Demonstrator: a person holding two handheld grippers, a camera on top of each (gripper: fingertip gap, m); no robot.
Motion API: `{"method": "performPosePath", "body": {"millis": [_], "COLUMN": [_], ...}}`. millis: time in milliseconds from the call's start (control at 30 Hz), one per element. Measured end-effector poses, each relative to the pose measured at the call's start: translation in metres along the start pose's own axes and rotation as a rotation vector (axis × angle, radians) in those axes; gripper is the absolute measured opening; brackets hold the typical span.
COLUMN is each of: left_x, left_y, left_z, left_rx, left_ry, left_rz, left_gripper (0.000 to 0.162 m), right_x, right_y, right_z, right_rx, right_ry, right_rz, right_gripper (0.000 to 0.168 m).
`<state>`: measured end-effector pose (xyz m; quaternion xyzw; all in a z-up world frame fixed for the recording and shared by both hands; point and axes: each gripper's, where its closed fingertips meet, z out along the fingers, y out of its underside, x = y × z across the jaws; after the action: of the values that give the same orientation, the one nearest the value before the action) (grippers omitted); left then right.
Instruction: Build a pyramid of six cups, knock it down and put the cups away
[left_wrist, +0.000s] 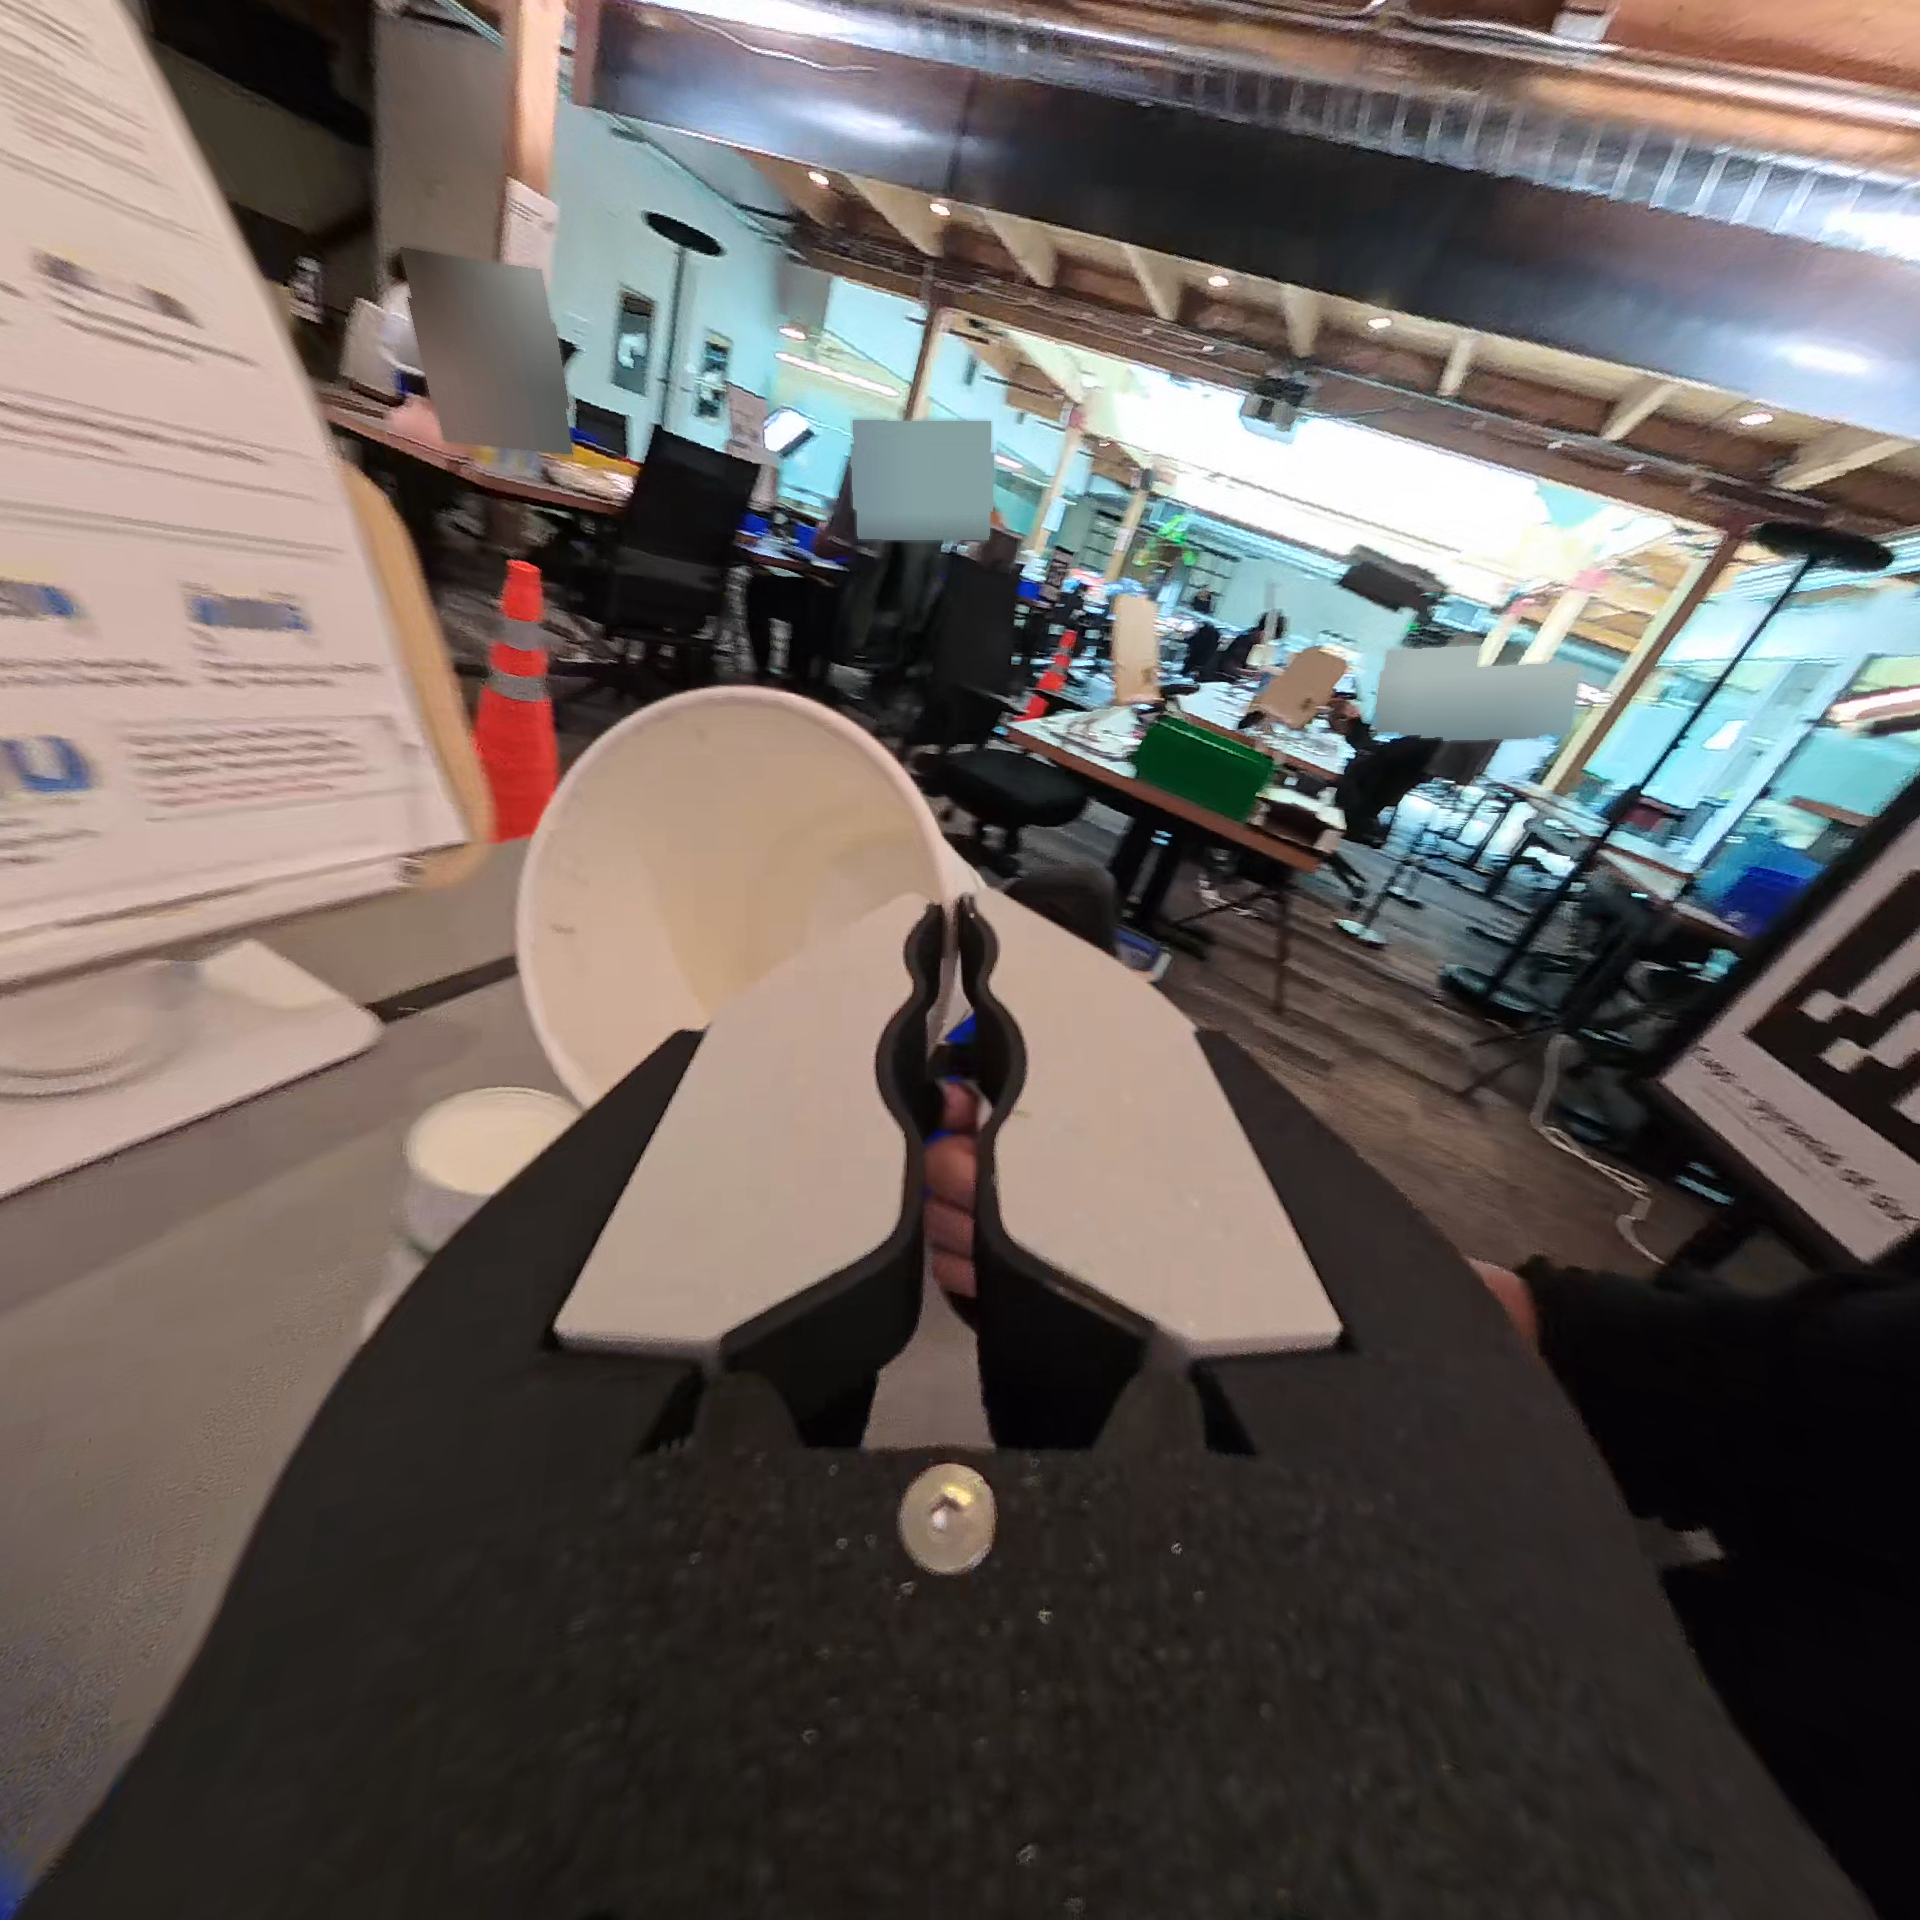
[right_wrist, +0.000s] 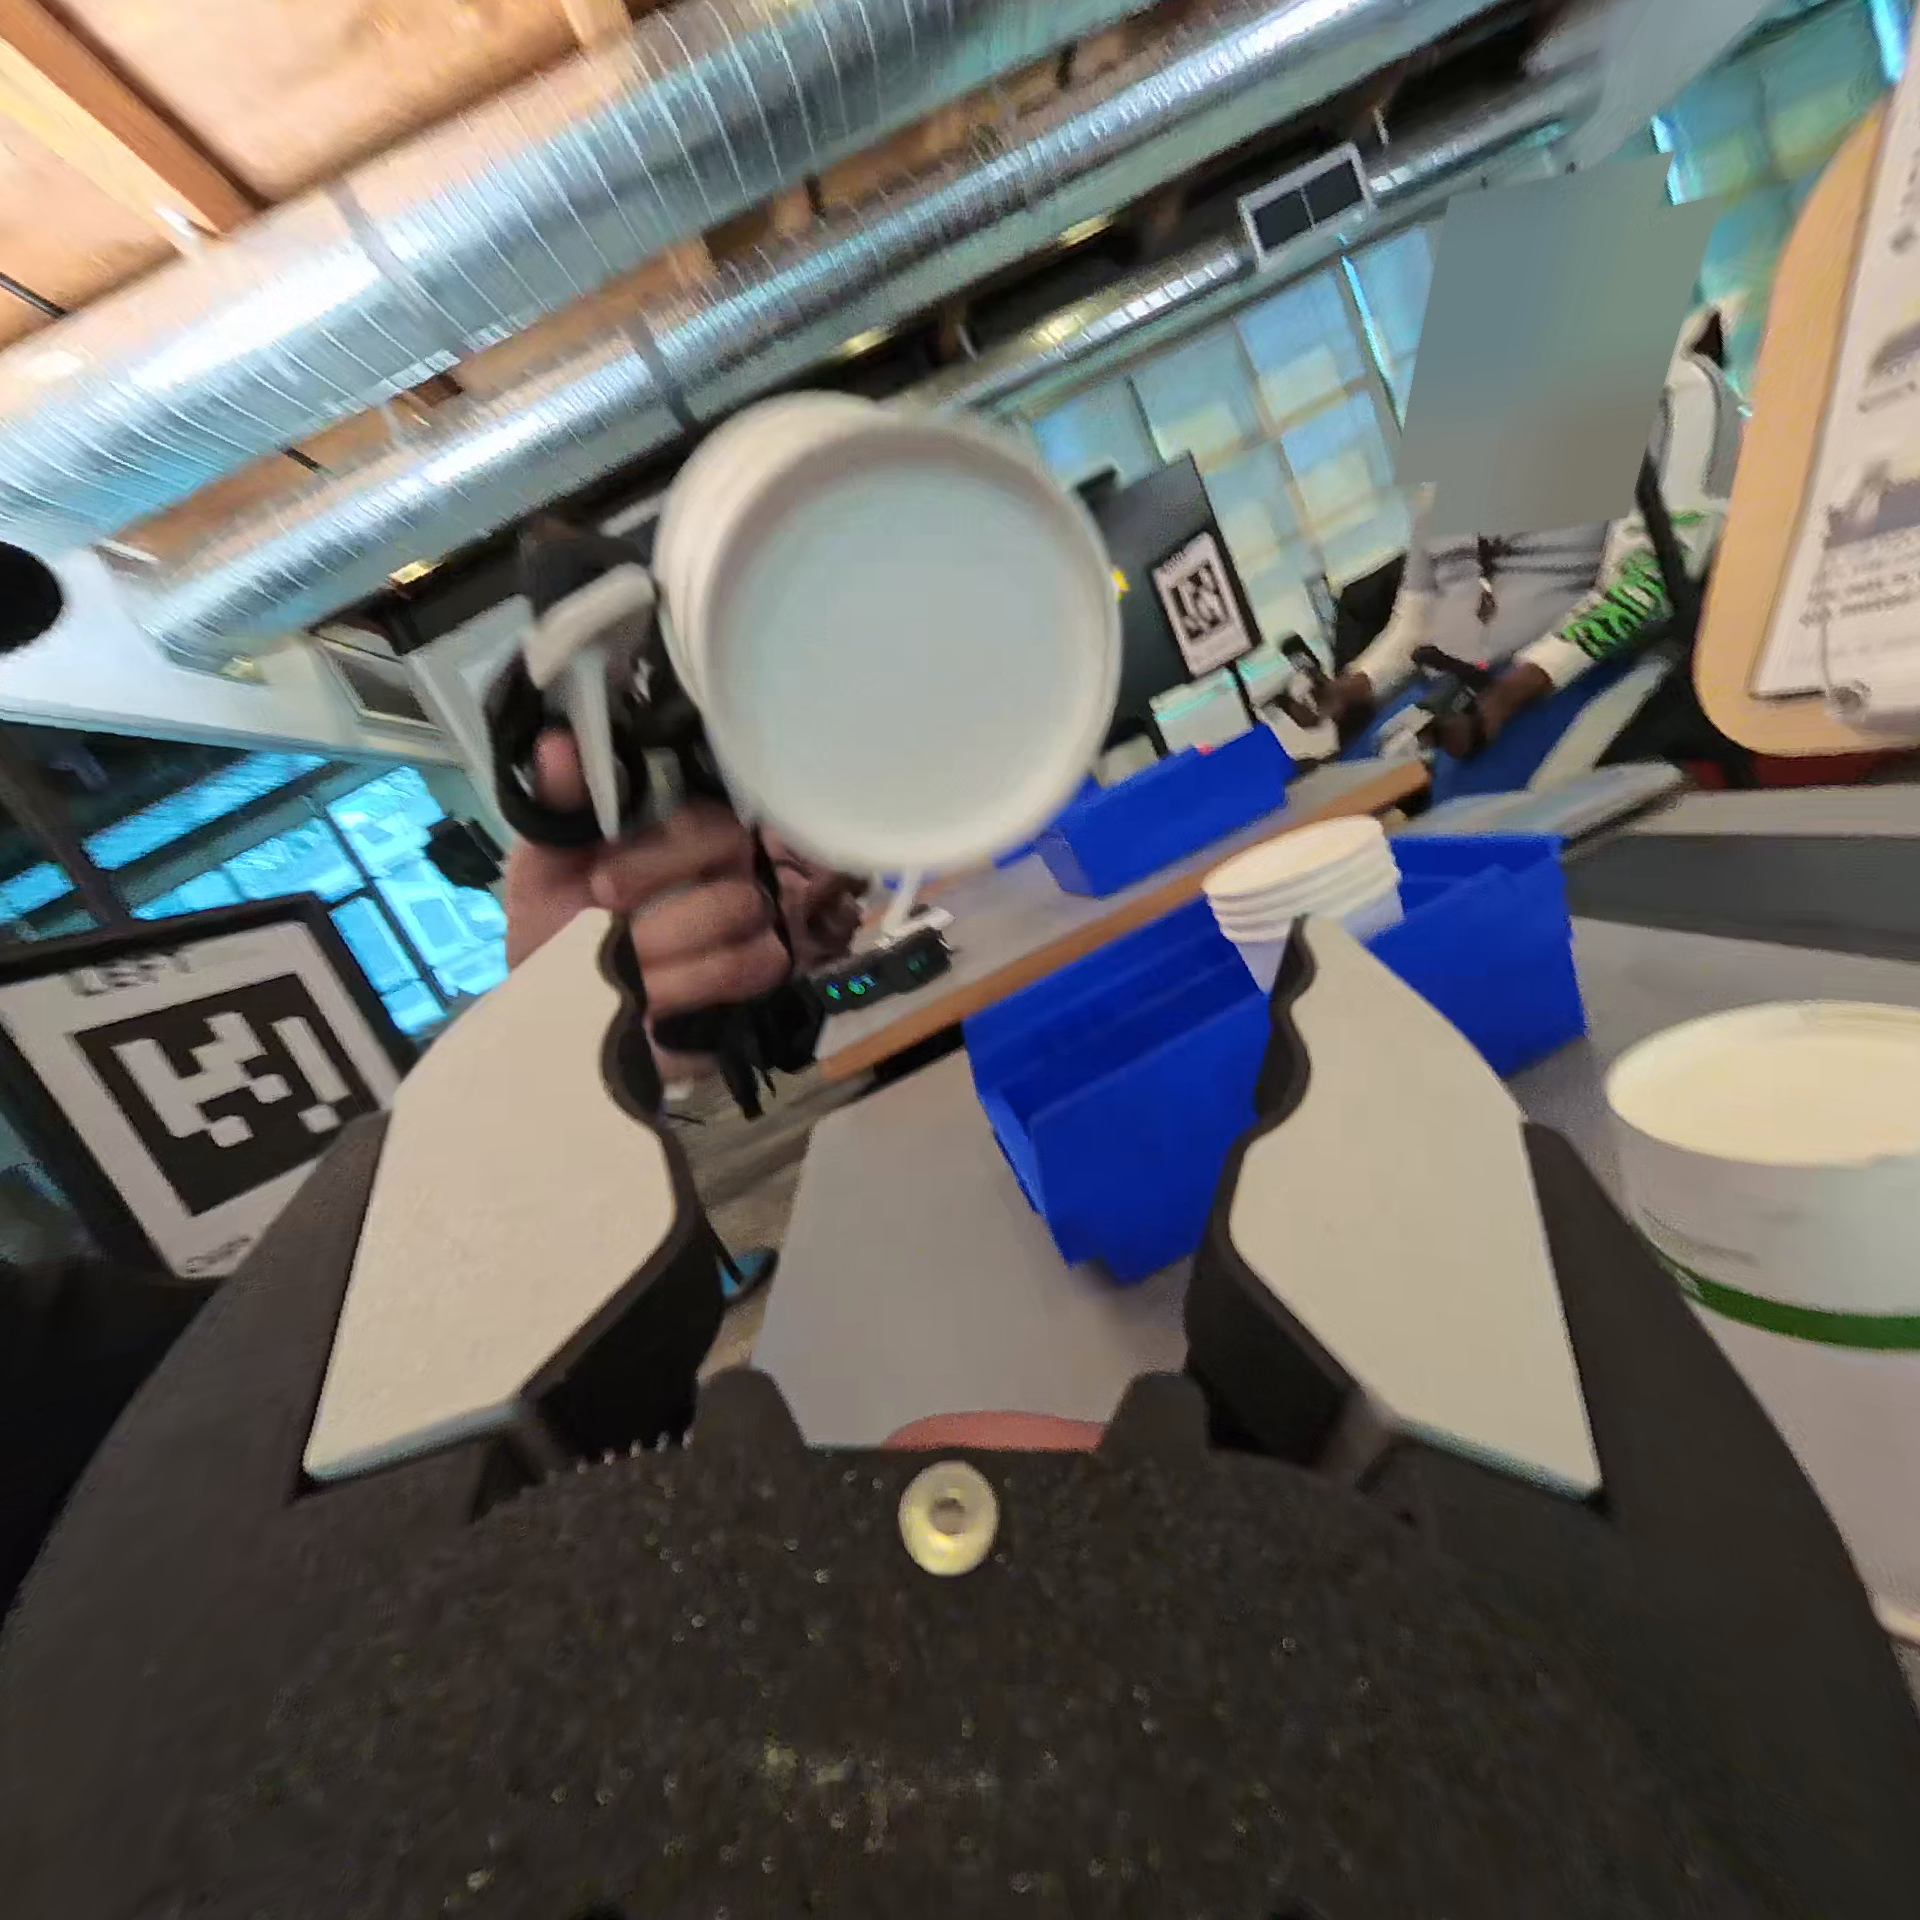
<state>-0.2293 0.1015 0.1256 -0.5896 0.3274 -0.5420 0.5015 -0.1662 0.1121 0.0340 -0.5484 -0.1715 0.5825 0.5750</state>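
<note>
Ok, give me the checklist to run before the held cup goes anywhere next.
1. Left gripper shut on the rim of the white cup: ok.
2. Right gripper open and empty, free to help: ok.
3. Held load is a single cup: cannot tell. In the right wrist view its side looks ridged, as nested cups would, but it is blurred.
4. Stack of cups standing straight in the blue bin: ok.
5. Clearance between the right fingers and the white tub beside them: cannot tell.
6. View sharp enough to aim by: not ok, the right wrist view is motion-blurred.
</note>
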Motion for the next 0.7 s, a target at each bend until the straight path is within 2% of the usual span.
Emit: {"method": "performPosePath", "body": {"millis": [67, 167, 333, 367, 400, 467, 600, 700], "left_x": [0.018, 0.028, 0.028, 0.027, 0.026, 0.023, 0.024, 0.033], "left_y": [0.02, 0.045, 0.069, 0.073, 0.078, 0.097, 0.175, 0.231], "left_z": [0.013, 0.025, 0.031, 0.03, 0.027, 0.016, -0.009, -0.021], "left_rx": [-0.02, -0.062, -0.124, -0.134, -0.138, -0.165, -0.267, -0.355], "left_ry": [0.062, 0.105, 0.13, 0.115, 0.104, 0.064, -0.016, -0.057], "left_rz": [-0.026, -0.048, -0.067, -0.066, -0.074, -0.108, -0.161, -0.176], "left_gripper": [0.002, 0.002, 0.002, 0.008, 0.026, 0.054, 0.055, 0.052], "right_x": [-0.01, -0.019, -0.013, -0.01, -0.006, -0.001, 0.012, 0.046], "right_y": [-0.008, -0.003, 0.005, 0.005, 0.003, -0.012, -0.074, -0.105], "right_z": [-0.006, -0.019, -0.039, -0.042, -0.045, -0.054, -0.075, -0.088], "right_rx": [0.015, -0.063, -0.092, -0.104, -0.113, -0.128, -0.239, -0.534], "right_ry": [-0.044, -0.056, 0.016, 0.042, 0.066, 0.126, 0.332, 0.576], "right_rz": [-0.008, -0.061, -0.089, -0.092, -0.102, -0.135, -0.347, -0.529], "right_gripper": [0.112, 0.088, 0.086, 0.086, 0.086, 0.086, 0.087, 0.087]}}
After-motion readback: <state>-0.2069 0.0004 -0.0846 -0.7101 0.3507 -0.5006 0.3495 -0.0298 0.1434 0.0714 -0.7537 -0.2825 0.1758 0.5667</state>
